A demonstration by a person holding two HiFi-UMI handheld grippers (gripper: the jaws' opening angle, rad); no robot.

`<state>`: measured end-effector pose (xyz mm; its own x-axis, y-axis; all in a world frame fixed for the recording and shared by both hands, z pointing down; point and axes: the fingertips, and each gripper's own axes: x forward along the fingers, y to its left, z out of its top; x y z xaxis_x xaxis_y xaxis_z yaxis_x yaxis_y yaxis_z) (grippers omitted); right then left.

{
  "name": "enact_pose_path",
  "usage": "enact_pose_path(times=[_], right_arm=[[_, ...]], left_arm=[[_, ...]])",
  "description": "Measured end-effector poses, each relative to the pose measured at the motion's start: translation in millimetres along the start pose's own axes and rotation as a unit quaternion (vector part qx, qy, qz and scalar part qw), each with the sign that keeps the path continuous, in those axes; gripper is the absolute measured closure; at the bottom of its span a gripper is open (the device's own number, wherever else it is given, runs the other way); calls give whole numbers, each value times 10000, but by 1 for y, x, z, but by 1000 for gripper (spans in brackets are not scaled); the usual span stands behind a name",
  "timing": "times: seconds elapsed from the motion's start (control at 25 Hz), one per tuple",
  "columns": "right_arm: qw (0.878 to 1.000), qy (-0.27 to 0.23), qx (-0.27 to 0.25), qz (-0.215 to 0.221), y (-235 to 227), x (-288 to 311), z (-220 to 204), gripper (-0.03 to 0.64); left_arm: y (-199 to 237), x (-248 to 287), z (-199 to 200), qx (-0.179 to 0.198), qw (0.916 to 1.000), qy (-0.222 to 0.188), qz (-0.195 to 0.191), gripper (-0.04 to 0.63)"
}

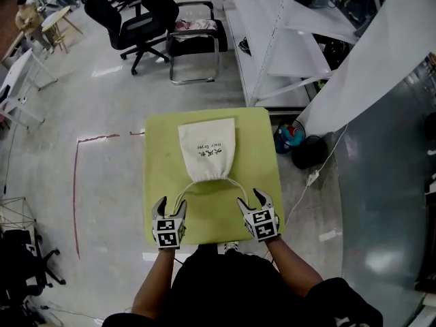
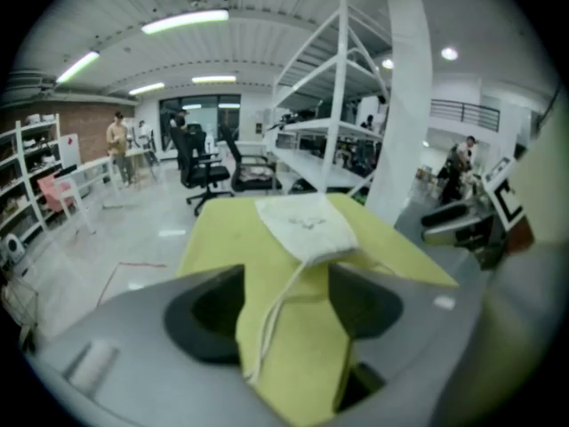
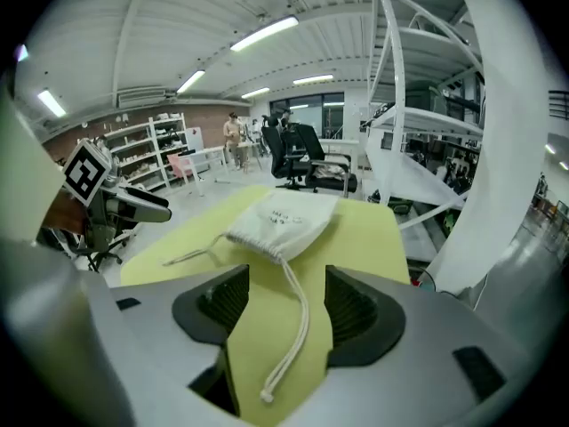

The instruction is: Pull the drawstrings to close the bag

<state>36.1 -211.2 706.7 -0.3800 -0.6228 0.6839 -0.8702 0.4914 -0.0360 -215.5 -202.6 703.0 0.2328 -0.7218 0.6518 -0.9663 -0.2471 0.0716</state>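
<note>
Yellow-green worktop (image 1: 158, 148) in an open workshop carries the white bag (image 1: 208, 147), lying flat with its mouth toward the person and looking gathered already. The left gripper (image 1: 172, 204) and right gripper (image 1: 251, 199) hover at the near edge with jaws wide apart. Each has a cord lying loose between them, the left drawstring (image 2: 274, 317) and the right drawstring (image 3: 300, 326), and neither is pinched. The closing looks largely done. If slack remains, each pair of jaws must close on its cord and draw outward, away from the bag.
</note>
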Motion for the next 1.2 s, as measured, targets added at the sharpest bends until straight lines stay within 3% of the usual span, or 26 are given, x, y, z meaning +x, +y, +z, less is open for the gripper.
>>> enact_pose_path(times=[0.16, 0.32, 0.4, 0.56, 0.88, 1.2], right_arm=[[9982, -602, 44, -67, -8, -14, 59, 380], [9921, -1194, -47, -385, -19, -32, 112, 510], [9877, -1447, -84, -585, -25, -45, 137, 611], [9796, -1904, -16, -645, -25, -69, 176, 612], [9494, -3028, -219, -803, -29, -119, 239, 612], [9286, -3607, -413, -764, -24, -145, 276, 612]], left_arm=[[-1, -8, 59, 157, 9983, -563, 0, 304], [-1, -23, 111, 114, 9931, -1168, 81, 352], [2, -33, 137, 43, 9890, -1459, 223, 436], [2, -54, 179, -91, 9812, -1894, 349, 585], [-18, -91, 226, -20, 9667, -2556, -101, 591], [-19, -109, 244, 133, 9595, -2813, -61, 590]])
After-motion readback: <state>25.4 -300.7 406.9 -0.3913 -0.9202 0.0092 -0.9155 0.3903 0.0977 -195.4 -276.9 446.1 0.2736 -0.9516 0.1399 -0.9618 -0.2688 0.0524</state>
